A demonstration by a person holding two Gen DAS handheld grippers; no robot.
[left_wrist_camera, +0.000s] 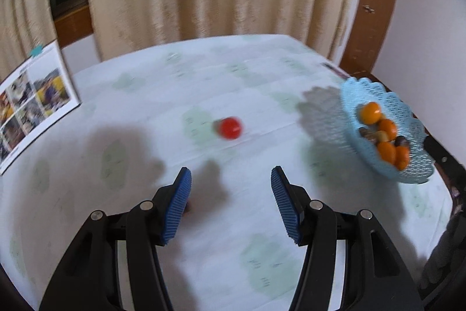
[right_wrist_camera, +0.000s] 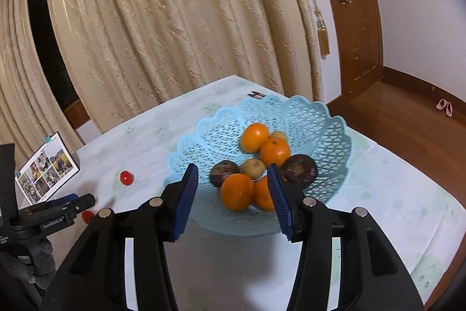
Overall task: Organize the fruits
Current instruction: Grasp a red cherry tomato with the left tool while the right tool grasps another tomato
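So we've got the left gripper (left_wrist_camera: 231,179) hanging over the counter (left_wrist_camera: 163,72) with its jaws partly apart and nothing between them, lined up roughly on a small red fruit (left_wrist_camera: 230,128) sitting loose on the cloth ahead. The right gripper (right_wrist_camera: 233,179) is also partly open and empty, hovering right in front of the blue basket (right_wrist_camera: 329,130), where the oranges (right_wrist_camera: 275,150) and a couple of dark fruits (right_wrist_camera: 300,171) already sit.

From the right wrist view there's a second red fruit (right_wrist_camera: 87,215) close under the left gripper, half hidden, so easy to forget.

Main worry: that red fruit is round and smooth, so a slightly off-centre pinch probably squirts it away, maybe off the counter edge. The left view is blurry, which doesn't help aiming.

Orientation-wise it's basically a ball; we can't make out a long axis or a stem end.
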